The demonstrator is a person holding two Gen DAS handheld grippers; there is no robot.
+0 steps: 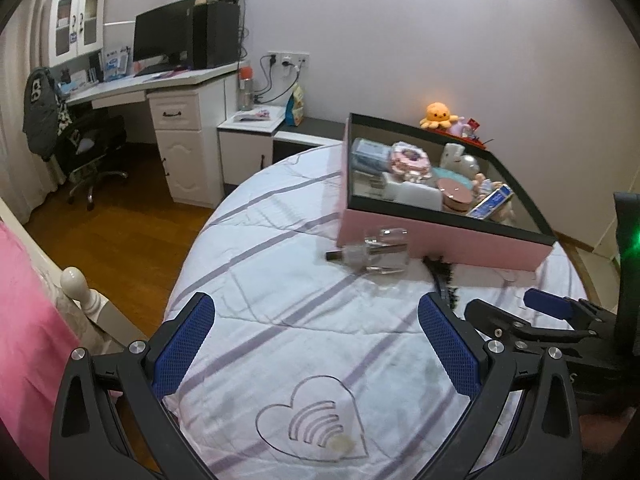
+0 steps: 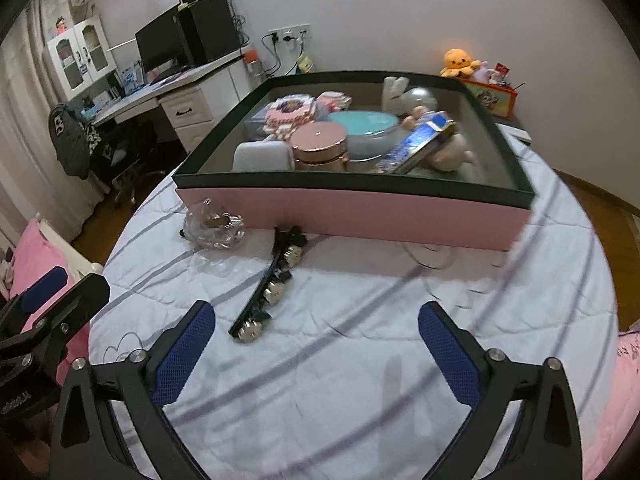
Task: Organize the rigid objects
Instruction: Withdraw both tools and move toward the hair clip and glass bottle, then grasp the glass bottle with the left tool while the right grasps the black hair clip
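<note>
A pink box with a dark rim (image 1: 440, 236) (image 2: 360, 212) stands on the bed, filled with several jars, cases and small toys. A clear glass perfume bottle (image 1: 376, 254) (image 2: 214, 226) lies on its side against the box's front wall. Beside it lies a black hair clip with pearl studs (image 2: 268, 280) (image 1: 444, 280). My left gripper (image 1: 316, 344) hovers open over the bedspread, short of the bottle. My right gripper (image 2: 316, 348) is open too, with the hair clip's near end just beyond its left finger. Each gripper shows at the edge of the other's view.
The bed (image 1: 304, 320) has a white quilt with purple stripes and a heart emblem. A desk with a monitor (image 1: 160, 40), an office chair (image 1: 80, 148) and a nightstand (image 1: 248, 136) stand to the left. A pink pillow and white bedpost (image 1: 76, 284) are at near left.
</note>
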